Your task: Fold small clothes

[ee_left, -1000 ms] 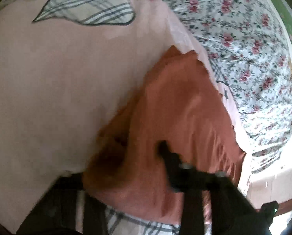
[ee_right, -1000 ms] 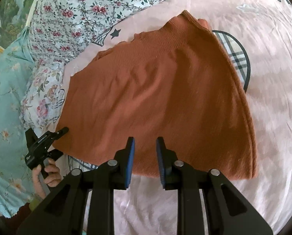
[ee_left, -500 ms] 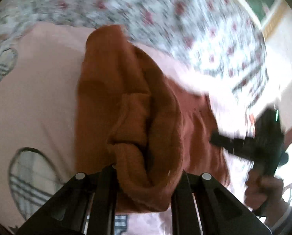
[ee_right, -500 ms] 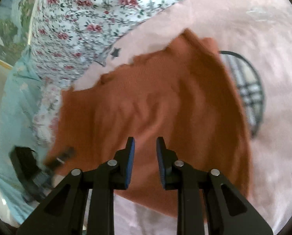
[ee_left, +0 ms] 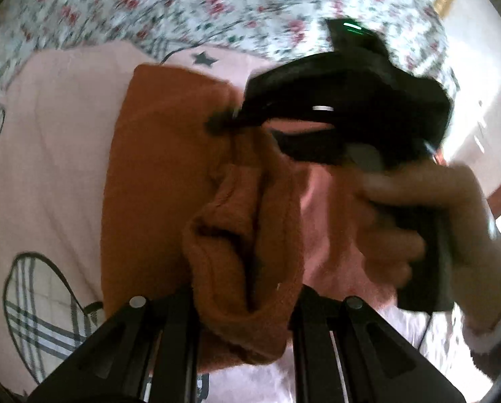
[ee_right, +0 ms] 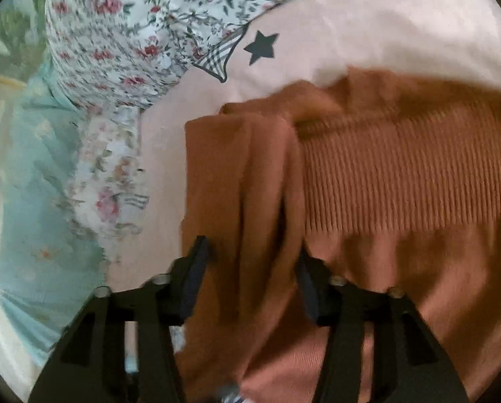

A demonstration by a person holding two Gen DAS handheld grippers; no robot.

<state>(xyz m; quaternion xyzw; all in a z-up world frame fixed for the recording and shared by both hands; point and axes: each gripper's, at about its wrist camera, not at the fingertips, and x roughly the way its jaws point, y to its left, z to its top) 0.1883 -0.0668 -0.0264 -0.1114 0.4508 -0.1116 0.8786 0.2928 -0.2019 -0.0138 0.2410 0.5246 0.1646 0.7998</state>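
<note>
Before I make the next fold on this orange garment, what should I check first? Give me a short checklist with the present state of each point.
1. Left gripper has a bunched edge of the orange garment between its fingers: ok.
2. Right gripper grip: jaws are closing with a fold of the garment between them; firm pinch: cannot tell.
3. The two grippers are apart, not touching: ok.
4. Garment lies smooth: not ok, it is bunched and creased between the grippers.
5. Garment rests on the pink sheet, not the floral cover: ok.
</note>
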